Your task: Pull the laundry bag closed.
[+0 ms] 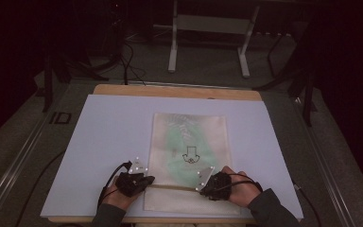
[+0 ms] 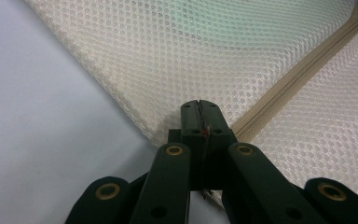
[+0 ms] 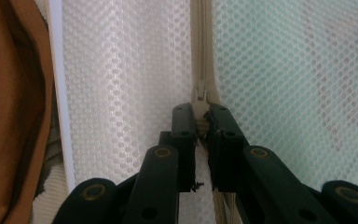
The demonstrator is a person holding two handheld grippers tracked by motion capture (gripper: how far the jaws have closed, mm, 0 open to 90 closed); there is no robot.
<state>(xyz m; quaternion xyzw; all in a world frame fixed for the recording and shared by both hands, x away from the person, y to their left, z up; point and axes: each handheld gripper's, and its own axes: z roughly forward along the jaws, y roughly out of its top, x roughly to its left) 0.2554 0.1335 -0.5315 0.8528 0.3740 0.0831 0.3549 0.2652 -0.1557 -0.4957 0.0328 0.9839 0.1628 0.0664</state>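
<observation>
A white mesh laundry bag (image 1: 189, 142) with a pale green garment inside lies flat on a pale board (image 1: 108, 142). A beige zipper (image 1: 172, 187) crosses the bag's near end. My left gripper (image 1: 149, 180) sits at the zipper's left end. In the left gripper view it (image 2: 199, 106) is shut on the bag's edge where the zipper tape (image 2: 289, 84) begins. My right gripper (image 1: 200, 188) is on the zipper farther right. In the right gripper view it (image 3: 201, 112) is shut on the zipper pull (image 3: 199, 93).
The board lies on a wooden table (image 1: 170, 91). A white desk frame (image 1: 172, 42) and cables stand on the dark floor behind. The board's near edge (image 3: 57, 93) and a brown surface (image 3: 9, 116) lie left of the bag in the right gripper view.
</observation>
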